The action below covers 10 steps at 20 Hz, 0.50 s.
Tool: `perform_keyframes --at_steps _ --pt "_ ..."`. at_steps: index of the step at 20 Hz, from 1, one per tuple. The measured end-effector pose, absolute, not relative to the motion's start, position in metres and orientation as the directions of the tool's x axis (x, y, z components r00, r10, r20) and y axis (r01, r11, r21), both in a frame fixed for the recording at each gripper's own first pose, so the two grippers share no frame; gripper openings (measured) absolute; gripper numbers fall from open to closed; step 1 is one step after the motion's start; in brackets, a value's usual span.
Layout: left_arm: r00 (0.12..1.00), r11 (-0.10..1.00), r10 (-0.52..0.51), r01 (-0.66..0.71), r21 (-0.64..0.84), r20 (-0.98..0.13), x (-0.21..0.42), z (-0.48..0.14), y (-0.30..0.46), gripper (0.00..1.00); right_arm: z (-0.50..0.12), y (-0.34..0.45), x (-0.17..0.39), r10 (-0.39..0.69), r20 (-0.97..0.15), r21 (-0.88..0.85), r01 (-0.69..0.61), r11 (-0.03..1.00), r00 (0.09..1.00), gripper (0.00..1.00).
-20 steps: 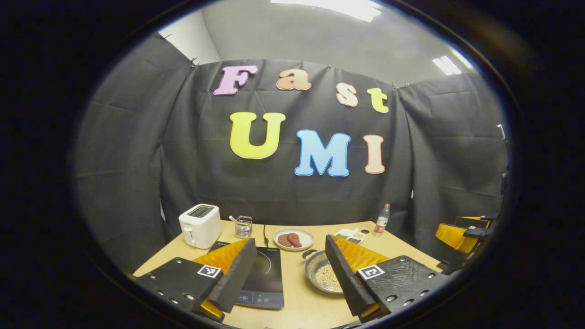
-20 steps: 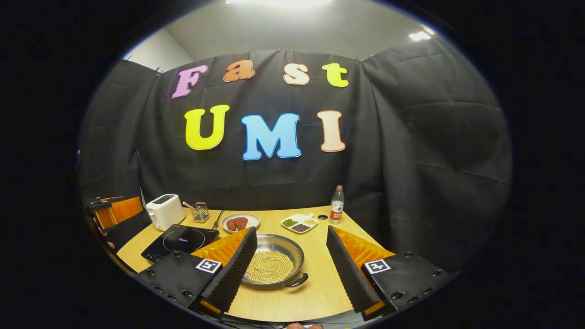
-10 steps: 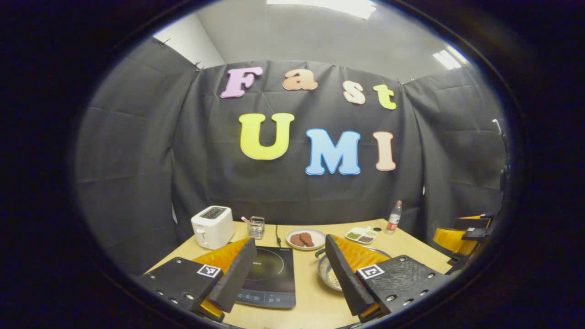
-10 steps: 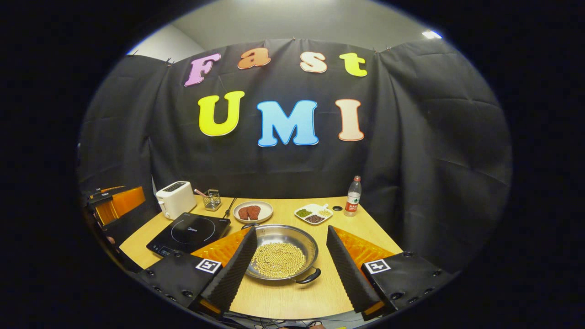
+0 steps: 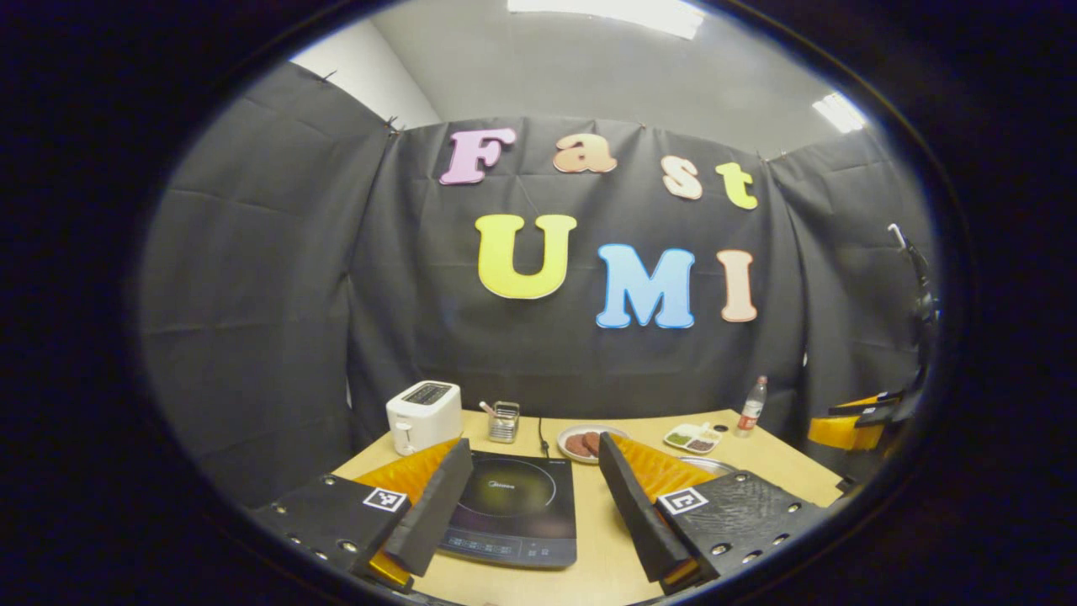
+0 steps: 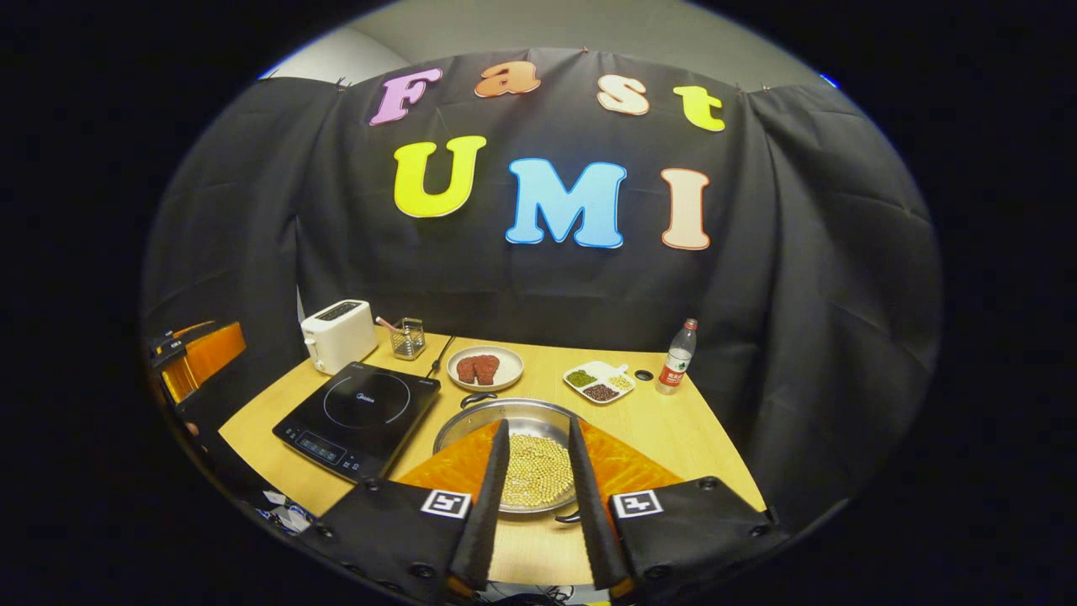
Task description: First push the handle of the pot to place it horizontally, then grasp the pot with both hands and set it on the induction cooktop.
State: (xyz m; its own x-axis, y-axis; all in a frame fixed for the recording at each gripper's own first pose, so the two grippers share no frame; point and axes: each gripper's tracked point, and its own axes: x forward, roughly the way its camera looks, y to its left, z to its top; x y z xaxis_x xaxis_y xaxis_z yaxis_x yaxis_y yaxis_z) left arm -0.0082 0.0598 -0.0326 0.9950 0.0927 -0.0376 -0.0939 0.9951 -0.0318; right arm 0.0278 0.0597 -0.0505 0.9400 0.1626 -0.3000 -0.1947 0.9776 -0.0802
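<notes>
Pot (image 6: 523, 438) sits on the wooden table (image 6: 673, 438), just right of the cooktop (image 6: 358, 412) and not touching it; it holds a layer of small pale beans. Its two short loop handles line up front to back as the right gripper view sees them: one at the far rim, one at the near rim poking out just behind the fingers.

Right gripper (image 6: 538, 513): fingers drawn close, narrow gap left, nothing between them, aimed straight along that handle line with the near handle directly ahead of the tips. It is the nearer tool to the pot.

Left gripper (image 5: 534, 513): fingers spread wide, holding nothing, hovering in front of the cooktop, pot rim barely visible behind its right finger.

Judgement: turning step not yet done. Handle axis needs swinging to run side to side; a sideways nudge on the near handle from the right gripper looks the obvious way in
</notes>
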Motion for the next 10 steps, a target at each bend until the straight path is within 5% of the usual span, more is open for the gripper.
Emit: perform_keyframes --at_steps 4,10 --pt "0.990 0.989 0.130 -0.133 -0.064 -0.053 -0.014 -0.037 0.072 0.88 -0.059 0.065 0.034 0.182 -0.354 -0.070 -0.220 0.973 0.917 0.08" --pt "0.983 0.986 0.151 -0.157 -0.055 -0.105 -0.017 -0.047 0.074 0.88 -0.078 0.086 0.042 0.285 -0.448 -0.014 -0.325 0.945 0.848 0.02"
